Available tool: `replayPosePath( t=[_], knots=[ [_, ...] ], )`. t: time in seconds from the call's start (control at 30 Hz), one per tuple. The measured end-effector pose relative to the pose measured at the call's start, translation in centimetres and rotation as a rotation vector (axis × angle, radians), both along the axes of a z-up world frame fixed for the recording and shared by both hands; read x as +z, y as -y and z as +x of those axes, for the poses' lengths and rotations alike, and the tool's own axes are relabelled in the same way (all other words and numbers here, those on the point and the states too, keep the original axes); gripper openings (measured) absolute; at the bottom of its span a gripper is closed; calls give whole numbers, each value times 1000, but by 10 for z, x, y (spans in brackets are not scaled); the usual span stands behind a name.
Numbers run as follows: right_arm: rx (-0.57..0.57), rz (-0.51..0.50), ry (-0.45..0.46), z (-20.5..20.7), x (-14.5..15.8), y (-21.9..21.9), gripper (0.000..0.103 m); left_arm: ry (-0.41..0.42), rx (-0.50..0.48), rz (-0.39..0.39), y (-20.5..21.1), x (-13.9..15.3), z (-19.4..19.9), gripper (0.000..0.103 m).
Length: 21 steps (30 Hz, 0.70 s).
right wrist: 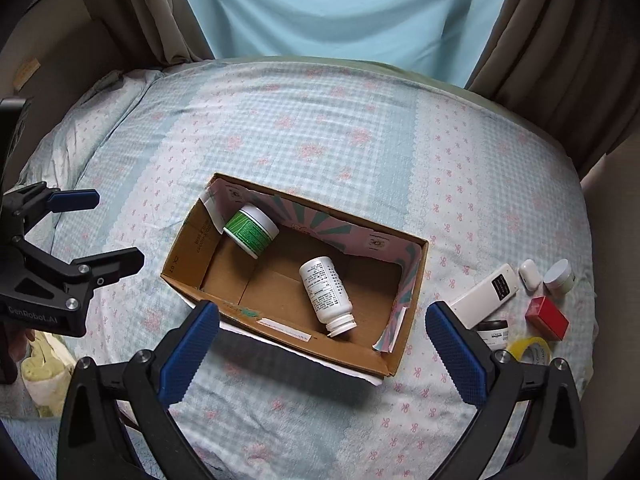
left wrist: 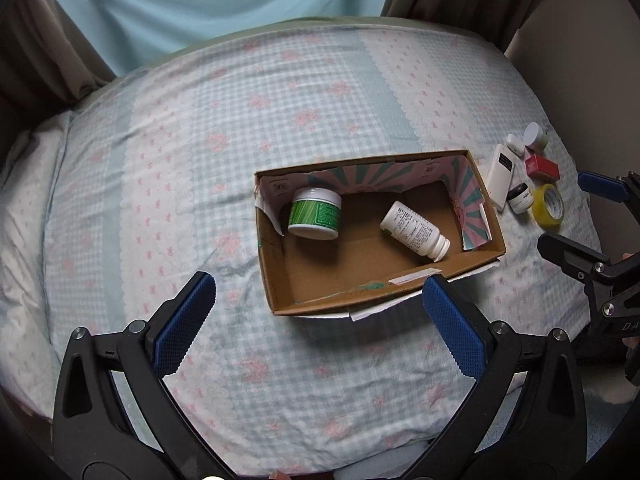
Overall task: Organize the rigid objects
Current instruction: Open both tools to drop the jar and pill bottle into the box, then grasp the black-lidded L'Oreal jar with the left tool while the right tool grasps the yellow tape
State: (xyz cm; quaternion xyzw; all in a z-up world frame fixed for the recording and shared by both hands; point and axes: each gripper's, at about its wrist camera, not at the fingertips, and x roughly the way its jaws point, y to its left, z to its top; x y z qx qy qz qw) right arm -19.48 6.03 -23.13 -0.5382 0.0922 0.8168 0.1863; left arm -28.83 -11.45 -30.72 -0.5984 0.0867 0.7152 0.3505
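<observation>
An open cardboard box [left wrist: 273, 268] [right wrist: 188, 246] lies on the bed. Inside it are a green-labelled white jar [left wrist: 315, 213] [right wrist: 250, 231] at the left end and a white pill bottle [left wrist: 414, 230] [right wrist: 328, 294] on its side. To the right of the box sit a white remote-like bar [left wrist: 500, 176] [right wrist: 486, 294], a white earbud case [left wrist: 515, 145] [right wrist: 529, 274], a white jar [left wrist: 535, 136] [right wrist: 559, 277], a red box [left wrist: 542, 167] [right wrist: 547, 318], a small dark-lidded jar [left wrist: 520, 198] [right wrist: 495, 333] and a yellow tape roll [left wrist: 549, 205] [right wrist: 527, 350]. My left gripper [left wrist: 319, 280] [right wrist: 118, 228] and right gripper [right wrist: 322, 307] [left wrist: 576, 216] hover open and empty near the box's front edge.
The bed is covered by a pale blue checked quilt [left wrist: 240, 128] with pink bows. Behind the bed's far edge hangs a light blue curtain [right wrist: 340, 4], with brown drapes on both sides. A yellowish cloth bundle [right wrist: 44, 376] lies off the bed's left side.
</observation>
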Motion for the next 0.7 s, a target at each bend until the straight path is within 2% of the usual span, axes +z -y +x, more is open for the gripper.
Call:
replayPosePath(
  t=[0.3, 0.5, 0.7],
  knots=[
    [-263, 105, -42, 89, 46, -19, 103, -3, 24, 82, -7, 29, 28, 103],
    [-395, 108, -92, 157, 65, -53, 103, -13, 27, 132, -36, 57, 50, 103],
    [-371, 108, -89, 199, 56, -85, 103, -8, 59, 104, -78, 79, 87, 103]
  ],
)
